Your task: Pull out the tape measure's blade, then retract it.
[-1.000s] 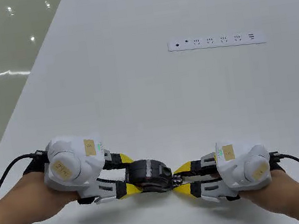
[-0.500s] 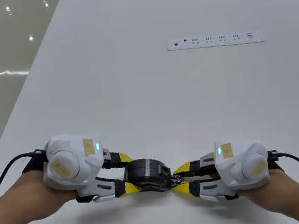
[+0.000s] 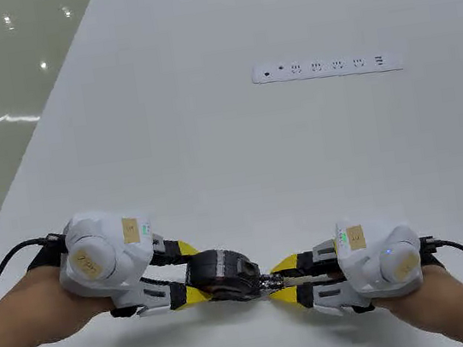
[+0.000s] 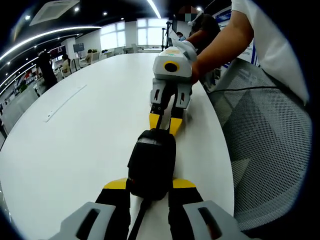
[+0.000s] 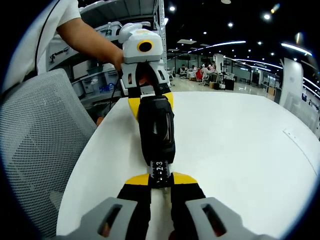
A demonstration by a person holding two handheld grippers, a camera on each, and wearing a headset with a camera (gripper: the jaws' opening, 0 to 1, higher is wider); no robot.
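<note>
Tape measure (image 3: 222, 275) between left gripper (image 3: 191, 272) jaws, blade tip (image 3: 269, 282) between right gripper (image 3: 281, 279) jaws

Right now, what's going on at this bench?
A person works two handheld grippers at a white table. The left gripper is clamped around the black tape measure case. The right gripper pinches the blade tip right at the case mouth. Just a short stretch of blade with printed numbers is out, so it sits close to fully in. A power strip lies farther back on the table.
</note>
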